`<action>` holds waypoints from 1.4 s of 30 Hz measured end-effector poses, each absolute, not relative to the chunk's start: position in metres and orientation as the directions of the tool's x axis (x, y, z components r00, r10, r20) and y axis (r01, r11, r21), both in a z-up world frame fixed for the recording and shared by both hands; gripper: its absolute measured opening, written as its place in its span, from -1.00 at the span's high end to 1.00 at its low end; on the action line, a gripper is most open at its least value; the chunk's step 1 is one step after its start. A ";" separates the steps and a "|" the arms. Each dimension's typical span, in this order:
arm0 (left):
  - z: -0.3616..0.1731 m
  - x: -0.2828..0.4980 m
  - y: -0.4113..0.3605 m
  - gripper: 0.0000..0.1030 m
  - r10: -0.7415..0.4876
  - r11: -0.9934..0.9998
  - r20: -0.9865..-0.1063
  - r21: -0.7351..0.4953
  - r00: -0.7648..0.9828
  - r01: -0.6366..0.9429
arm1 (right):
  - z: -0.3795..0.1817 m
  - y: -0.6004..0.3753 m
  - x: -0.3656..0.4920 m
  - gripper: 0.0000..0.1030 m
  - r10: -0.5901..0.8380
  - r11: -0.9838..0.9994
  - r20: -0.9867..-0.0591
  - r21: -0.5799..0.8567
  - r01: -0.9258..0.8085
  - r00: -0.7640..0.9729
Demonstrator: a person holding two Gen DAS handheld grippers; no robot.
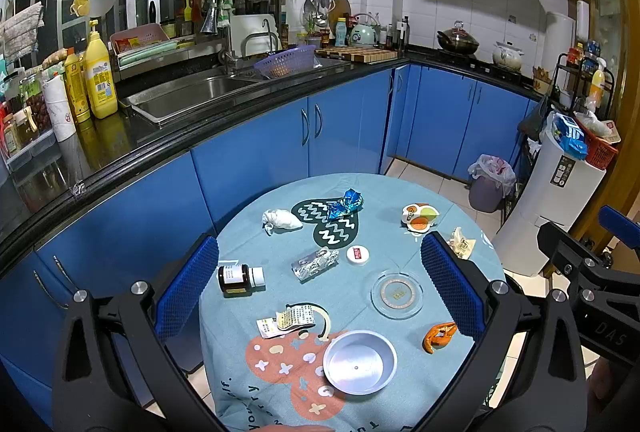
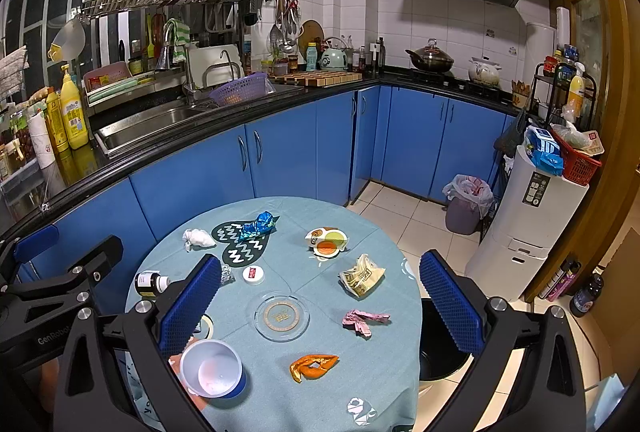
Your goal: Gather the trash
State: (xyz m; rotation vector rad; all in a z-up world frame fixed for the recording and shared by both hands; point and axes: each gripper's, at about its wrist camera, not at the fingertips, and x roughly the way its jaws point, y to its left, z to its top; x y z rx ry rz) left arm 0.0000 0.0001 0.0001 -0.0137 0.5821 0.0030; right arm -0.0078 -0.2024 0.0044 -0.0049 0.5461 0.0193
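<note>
On the round table (image 1: 248,248) with its teal cloth lies scattered litter: a blue foil wrapper (image 1: 346,203), a white tissue wad (image 1: 280,220), a silver wrapper (image 1: 316,263), a printed paper slip (image 1: 292,320), an orange scrap (image 2: 314,366), a pink wrapper (image 2: 364,320) and a beige packet (image 2: 362,276). My left gripper (image 1: 320,288) hovers open above the near half of the table, holding nothing. My right gripper (image 2: 322,302) is also open and empty, over the table's right side. A black bin (image 2: 440,356) stands below the table's right edge.
Also on the table are a brown bottle (image 1: 238,278), a white cap (image 1: 357,255), a glass ashtray (image 1: 397,294), a metal bowl (image 1: 360,360) and a snack bag (image 1: 420,218). A lined waste bin (image 2: 466,201) stands on the floor by blue cabinets. Counter and sink run behind.
</note>
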 end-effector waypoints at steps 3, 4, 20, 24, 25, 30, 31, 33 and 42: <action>0.000 0.000 0.000 -0.94 -0.001 1.000 -0.550 -0.012 0.835 -0.007 | 0.004 -0.202 -0.008 -0.89 0.017 1.000 -0.520 0.000 -0.020 0.854; 0.000 0.000 0.000 -0.94 0.000 1.000 -0.550 -0.013 0.835 -0.008 | 0.004 -0.202 -0.008 -0.89 0.017 1.000 -0.520 0.000 -0.020 0.854; 0.001 0.000 0.001 -0.94 -0.001 1.000 -0.548 -0.013 0.836 -0.007 | 0.004 -0.203 -0.007 -0.89 0.017 1.000 -0.519 -0.002 -0.021 0.855; 0.005 -0.001 -0.001 -0.94 -0.001 1.000 -0.549 -0.014 0.836 -0.008 | 0.004 -0.203 -0.007 -0.89 0.016 1.000 -0.519 -0.002 -0.020 0.854; 0.005 -0.001 -0.001 -0.94 -0.001 1.000 -0.549 -0.013 0.836 -0.008 | 0.004 -0.203 -0.007 -0.89 0.017 1.000 -0.519 -0.002 -0.020 0.854; 0.005 -0.001 -0.001 -0.94 -0.001 1.000 -0.548 -0.013 0.837 -0.008 | 0.004 -0.203 -0.007 -0.89 0.016 1.000 -0.519 -0.002 -0.020 0.855; 0.006 -0.001 -0.002 -0.94 -0.001 1.000 -0.547 -0.013 0.837 -0.008 | 0.004 -0.203 -0.007 -0.89 0.016 1.000 -0.519 -0.002 -0.020 0.855; 0.005 -0.001 -0.001 -0.94 -0.002 1.000 -0.548 -0.014 0.836 -0.007 | 0.004 -0.203 -0.007 -0.89 0.016 1.000 -0.519 -0.003 -0.021 0.855; 0.005 -0.001 -0.001 -0.94 -0.001 1.000 -0.547 -0.014 0.837 -0.008 | 0.003 -0.203 -0.007 -0.89 0.016 1.000 -0.519 -0.003 -0.021 0.854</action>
